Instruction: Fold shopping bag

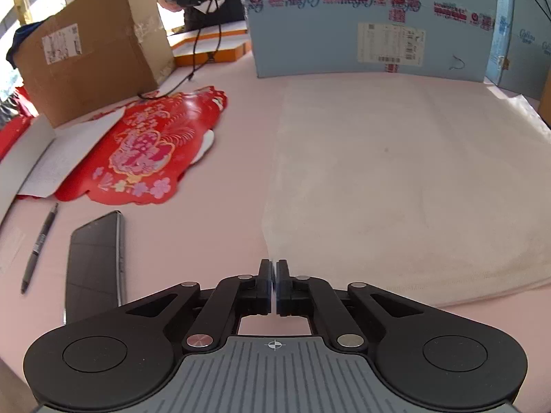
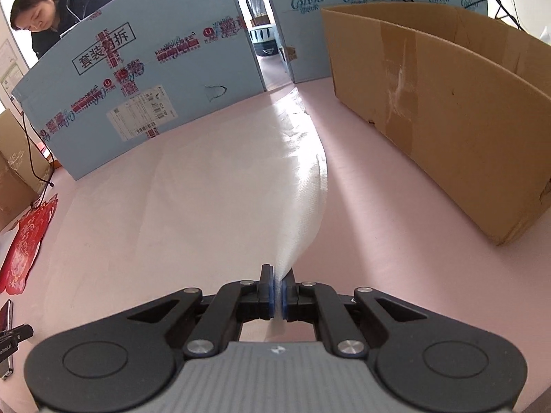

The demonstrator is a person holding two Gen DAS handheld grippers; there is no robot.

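Note:
A white woven shopping bag (image 1: 396,186) lies mostly flat on the pink table. My left gripper (image 1: 274,265) is shut on the bag's near left corner, low over the table. In the right wrist view the bag (image 2: 303,186) rises as a lifted ridge from the table toward the camera. My right gripper (image 2: 277,273) is shut on the bag's near right edge and holds it raised above the table.
A blue printed carton (image 1: 372,24) stands behind the bag. A brown box (image 1: 93,55), a red paper decoration (image 1: 144,151), a phone (image 1: 94,261) and a pen (image 1: 39,247) lie at the left. An open brown carton (image 2: 447,103) stands right. A person (image 2: 38,13) stands behind.

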